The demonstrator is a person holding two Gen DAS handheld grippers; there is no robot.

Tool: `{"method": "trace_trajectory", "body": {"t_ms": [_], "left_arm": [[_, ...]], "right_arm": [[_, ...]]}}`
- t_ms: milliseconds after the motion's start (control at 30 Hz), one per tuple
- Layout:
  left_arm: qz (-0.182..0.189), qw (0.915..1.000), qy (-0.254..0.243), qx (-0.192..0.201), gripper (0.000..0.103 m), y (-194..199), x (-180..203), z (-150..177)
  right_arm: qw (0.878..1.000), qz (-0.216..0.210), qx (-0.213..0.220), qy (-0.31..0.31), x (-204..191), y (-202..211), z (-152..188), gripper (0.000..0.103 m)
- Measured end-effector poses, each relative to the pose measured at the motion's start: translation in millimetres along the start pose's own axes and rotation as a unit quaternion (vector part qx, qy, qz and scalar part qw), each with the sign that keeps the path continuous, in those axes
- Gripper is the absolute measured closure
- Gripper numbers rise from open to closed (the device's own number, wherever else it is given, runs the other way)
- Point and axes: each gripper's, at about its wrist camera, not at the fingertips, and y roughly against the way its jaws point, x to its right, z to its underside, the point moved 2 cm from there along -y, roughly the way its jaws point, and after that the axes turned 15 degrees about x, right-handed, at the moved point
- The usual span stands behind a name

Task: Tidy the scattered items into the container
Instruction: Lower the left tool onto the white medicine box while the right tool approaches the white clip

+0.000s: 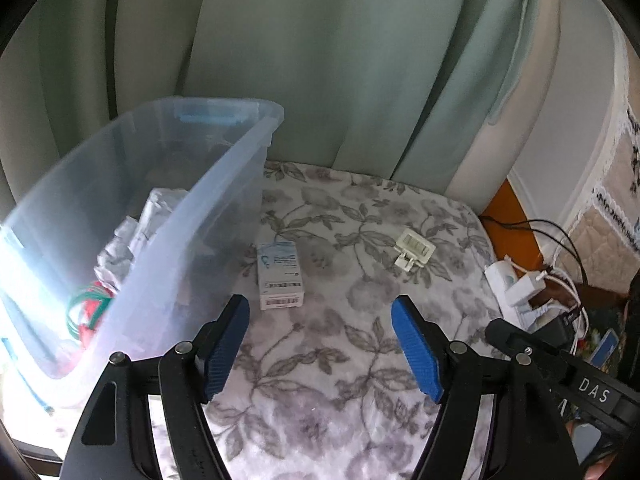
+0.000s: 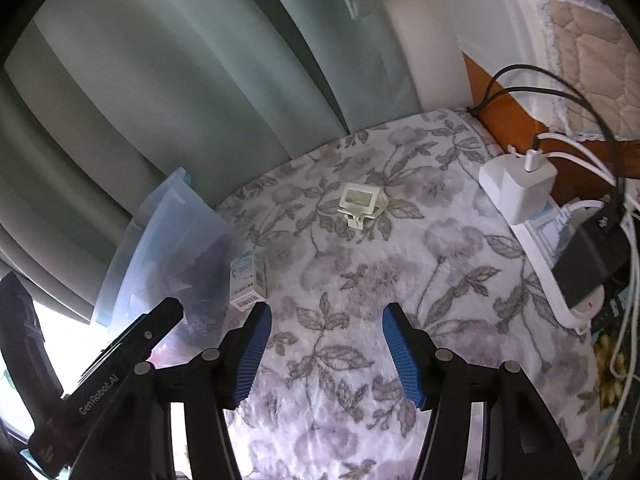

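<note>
A clear plastic bin [image 1: 224, 184] stands at the left of a floral blanket; it holds crumpled white paper [image 1: 132, 236] and a green and red cord [image 1: 86, 312]. A small white and blue box [image 1: 280, 274] lies beside the bin wall. A white plastic clip [image 1: 412, 248] lies further right. My left gripper [image 1: 320, 308] is open and empty, just short of the box. In the right wrist view the bin [image 2: 168, 248], the box [image 2: 247, 280] and the clip [image 2: 362, 204] show too. My right gripper [image 2: 326, 312] is open and empty, well short of the clip.
A white power strip [image 2: 540, 248] with a white charger [image 2: 516, 188], a black adapter [image 2: 592, 264] and several cables lies along the blanket's right edge. Green curtains [image 1: 320, 60] hang behind. The left gripper's body [image 2: 120, 360] sits at the right view's lower left.
</note>
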Motion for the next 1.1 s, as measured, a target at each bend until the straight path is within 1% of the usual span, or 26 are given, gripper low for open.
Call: {"method": "trace_trajectory", "body": {"t_ms": [100,200,300,533,667,700,767,833,967,1100], "left_arm": [[-0.006,0.9999,0.001,-0.013,0.028,-11.4,-0.1,6.3],[-0.005,0.9996,0.011,-0.026,0.028,-22.5,-3.3,12.6],[-0.013,0.9992,0.009,-0.037,0.029,-32.7,-4.5,18.1],[-0.027,0.9981,0.025,-0.05,0.029,-53.8,-9.1,27.9],[-0.039,0.9974,0.029,-0.054,0.029,-66.8,-10.4,32.1],[-0.042,0.9972,0.029,-0.055,0.028,-70.0,-10.7,33.0],[-0.047,0.9965,0.037,-0.059,0.028,-76.4,-12.3,34.6],[-0.056,0.9955,0.045,-0.061,0.028,-82.0,-14.5,36.2],[-0.082,0.9936,0.051,-0.058,0.028,-94.4,-17.8,39.1],[-0.104,0.9916,0.045,-0.062,0.028,-110.4,-19.3,42.2]], "right_arm": [[1.0,-0.004,-0.007,-0.002,1.2,-8.4,-0.1,0.041],[1.0,0.0,-0.013,0.003,2.3,-16.0,0.4,0.041],[1.0,0.005,-0.021,0.003,4.5,-23.2,0.9,0.041],[0.998,0.017,-0.053,-0.037,21.3,-45.6,3.7,0.041],[0.998,0.01,-0.059,-0.032,25.0,-56.8,4.6,0.041],[0.998,0.011,-0.057,-0.028,25.0,-59.0,4.2,0.04],[0.998,0.016,-0.05,-0.02,25.1,-63.4,3.2,0.032],[0.999,0.019,-0.042,-0.017,25.8,-67.3,1.8,0.028],[0.999,0.01,-0.034,-0.017,25.7,-76.6,-1.2,0.023],[0.999,0.01,-0.042,0.0,24.5,-92.9,-2.5,0.022]]}}
